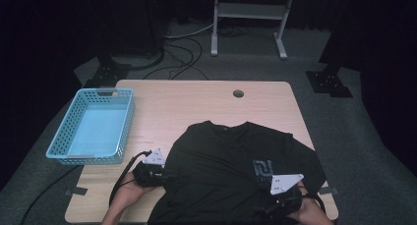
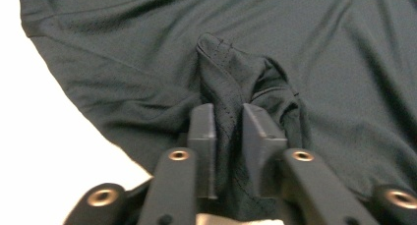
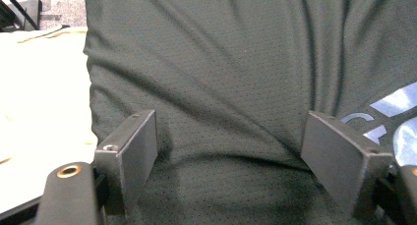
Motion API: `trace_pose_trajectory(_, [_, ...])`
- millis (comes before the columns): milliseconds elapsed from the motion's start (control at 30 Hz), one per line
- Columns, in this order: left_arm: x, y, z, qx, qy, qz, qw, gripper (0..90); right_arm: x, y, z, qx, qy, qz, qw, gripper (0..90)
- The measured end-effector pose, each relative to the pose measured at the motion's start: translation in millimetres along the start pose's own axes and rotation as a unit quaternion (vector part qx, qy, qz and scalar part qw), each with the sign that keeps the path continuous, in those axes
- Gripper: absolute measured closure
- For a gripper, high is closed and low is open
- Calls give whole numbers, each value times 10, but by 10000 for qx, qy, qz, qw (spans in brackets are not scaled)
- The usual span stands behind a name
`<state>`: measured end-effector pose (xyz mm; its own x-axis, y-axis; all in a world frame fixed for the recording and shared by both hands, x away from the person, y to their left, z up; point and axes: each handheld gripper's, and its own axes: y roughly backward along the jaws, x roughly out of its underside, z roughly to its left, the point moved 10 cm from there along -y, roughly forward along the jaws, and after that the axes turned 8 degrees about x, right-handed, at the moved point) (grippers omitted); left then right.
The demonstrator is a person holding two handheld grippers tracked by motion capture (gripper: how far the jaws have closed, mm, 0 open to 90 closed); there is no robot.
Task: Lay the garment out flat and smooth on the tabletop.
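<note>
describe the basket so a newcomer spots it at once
Start at the wooden table and go to its left edge, left of the black t-shirt. The basket sits there: light blue, rectangular, perforated walls, the sole bright plastic item.

Wooden table [image 1: 196, 99], black T-shirt [image 1: 221, 156], blue basket [image 1: 93, 126]

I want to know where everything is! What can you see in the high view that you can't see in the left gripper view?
High view alone: the blue basket at the table's left, the wooden table with its round hole, the right hand-held gripper, the shirt's pale chest print and the floor cables.

Left gripper view alone: close up, the left hand-held gripper has its jaws pinching a bunched fold of fabric.

Both: the black T-shirt spread on the table.
</note>
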<state>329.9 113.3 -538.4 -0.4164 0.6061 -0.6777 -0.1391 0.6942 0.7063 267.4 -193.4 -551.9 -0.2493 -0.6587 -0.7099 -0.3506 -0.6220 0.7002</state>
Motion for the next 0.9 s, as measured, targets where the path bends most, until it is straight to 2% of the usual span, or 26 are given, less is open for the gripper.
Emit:
trace_pose_trajectory(67, [17,37,15,11,-60,119,9999,846,0,0,-2,-5,-12,-18,10000,219])
trace_pose_trajectory(200, [71,151,99,-40,-150,365,9992,855,0,1,-4,-8,-25,-28,10000,220])
trace_pose_trajectory(433, [143,436,306,-396,-202,643,9969,856,-4,1,-4,-14,-70,-22,10000,222])
trace_pose_trajectory(567, [98,556,380,-599,-330,664,9954,858,-10,-6,-10,-5,-65,-13,10000,222])
trace_pose_trajectory(667, [0,597,375,-596,-356,534,9962,858,-14,-10,-13,4,-67,-2,10000,221])
trace_pose_trajectory(767, [-120,562,319,-500,-465,450,9967,858,-20,-15,-16,4,-61,17,10000,221])
trace_pose_trajectory(900, [-318,431,198,-317,-688,317,9966,858,-25,-24,-15,22,-53,17,10000,217])
